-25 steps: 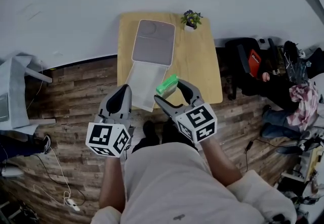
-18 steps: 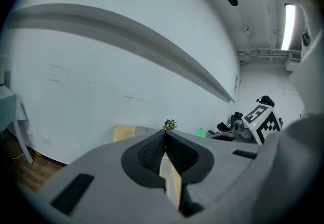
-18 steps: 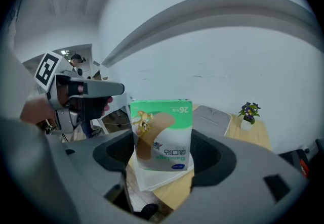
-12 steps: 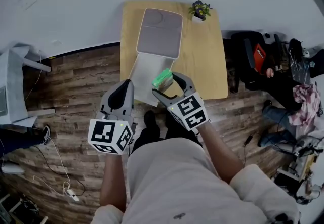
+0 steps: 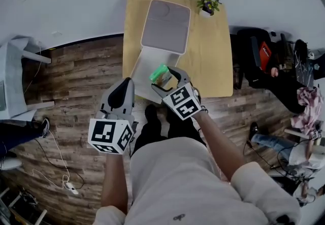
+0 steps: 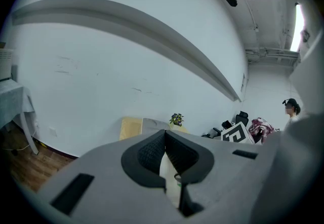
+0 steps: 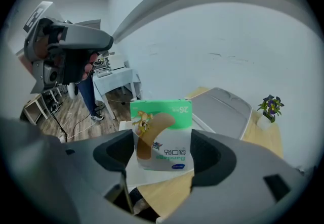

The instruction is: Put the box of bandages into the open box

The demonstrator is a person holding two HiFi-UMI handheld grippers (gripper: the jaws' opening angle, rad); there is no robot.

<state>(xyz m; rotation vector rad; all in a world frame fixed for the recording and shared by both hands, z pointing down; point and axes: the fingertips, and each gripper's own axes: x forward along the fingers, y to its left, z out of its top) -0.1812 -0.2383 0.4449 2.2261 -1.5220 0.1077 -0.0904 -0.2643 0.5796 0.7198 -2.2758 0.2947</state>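
The head view looks steeply down from above; both gripper views face level along the table (image 5: 213, 56), sharing its plant (image 5: 208, 3).

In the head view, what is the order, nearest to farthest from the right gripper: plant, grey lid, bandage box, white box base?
1. Bandage box, between the right gripper's jaws.
2. White box base, just to the left.
3. Grey lid, beyond the base, mid-table.
4. Plant, at the far right corner.
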